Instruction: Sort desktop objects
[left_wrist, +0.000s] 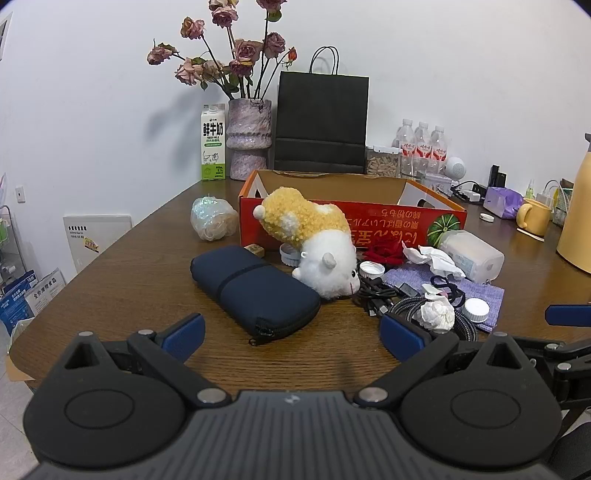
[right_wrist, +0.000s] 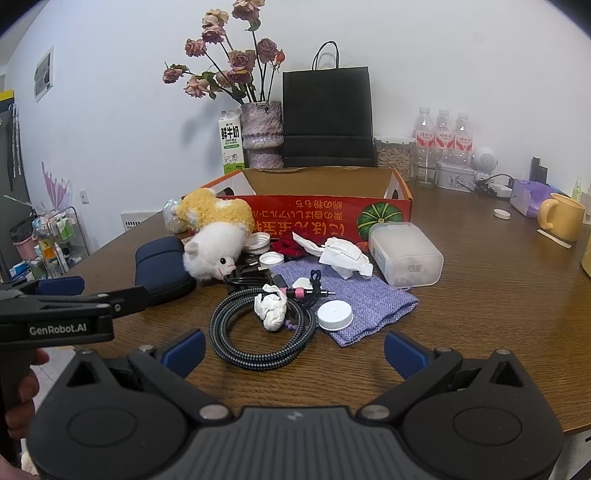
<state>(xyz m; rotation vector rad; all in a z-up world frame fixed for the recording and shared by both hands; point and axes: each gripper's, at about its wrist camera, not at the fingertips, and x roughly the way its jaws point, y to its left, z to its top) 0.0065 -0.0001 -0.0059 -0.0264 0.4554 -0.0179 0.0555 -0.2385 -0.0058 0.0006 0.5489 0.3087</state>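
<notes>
Both grippers hover low over the near edge of the wooden table (left_wrist: 110, 266), jaws spread wide, nothing held. Left gripper (left_wrist: 291, 336) faces bare wood, with open room on its left out to the rounded table edge. Right gripper (right_wrist: 295, 350) has a narrow strip of bare wood ahead; more free tabletop runs to its right.

Things to sort lie mid-table:
- soft navy zip pouch (left_wrist: 255, 291), oblong, on the left
- fuzzy yellow-and-white plush toy (left_wrist: 314, 243) leaning against the box front
- coiled braided cable (right_wrist: 258, 328), a crumpled tissue (right_wrist: 271, 308) lying on it
- white screw cap (right_wrist: 335, 314) on a woven purple cloth (right_wrist: 369, 295)
- frosted plastic container (right_wrist: 406, 254) lying on its side.

Beyond them, an open red cardboard box (right_wrist: 314, 218). Vase (left_wrist: 248, 136), milk carton (left_wrist: 213, 144), black paper bag (left_wrist: 321, 122) and water bottles (left_wrist: 421, 147) line the far wall. Yellow mug (right_wrist: 561, 216) far right.
</notes>
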